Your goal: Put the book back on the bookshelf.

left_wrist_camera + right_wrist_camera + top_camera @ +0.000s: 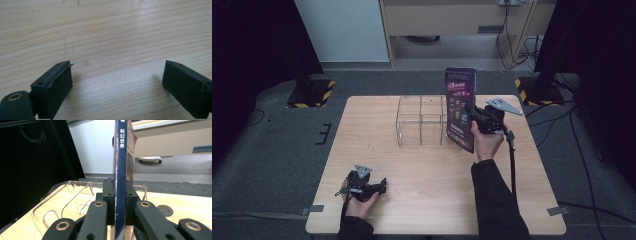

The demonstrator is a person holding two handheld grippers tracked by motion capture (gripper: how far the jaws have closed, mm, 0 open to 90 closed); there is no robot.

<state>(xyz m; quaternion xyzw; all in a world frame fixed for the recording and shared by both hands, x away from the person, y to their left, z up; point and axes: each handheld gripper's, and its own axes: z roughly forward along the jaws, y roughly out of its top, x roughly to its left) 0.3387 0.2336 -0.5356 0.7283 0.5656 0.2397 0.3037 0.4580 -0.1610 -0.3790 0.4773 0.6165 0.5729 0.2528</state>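
A dark purple magazine (460, 107) stands upright above the table, just to the right of a clear plastic rack (421, 120). My right gripper (473, 114) is shut on the magazine's right edge. In the right gripper view the navy spine (120, 182) with white characters rises between the two black jaws, and the clear plastic rack (67, 200) lies behind and to the left. My left gripper (382, 185) rests near the table's front left, held by a hand. Its jaws stand wide apart over bare wood, with nothing between the pads (58, 85).
The wooden table (412, 170) has open surface in front of the rack. A round cable hole (165, 210) sits in the tabletop near the right gripper. Black stands with yellow-striped bases (312, 92) flank the table's far corners. A cable (512, 165) trails from the right gripper.
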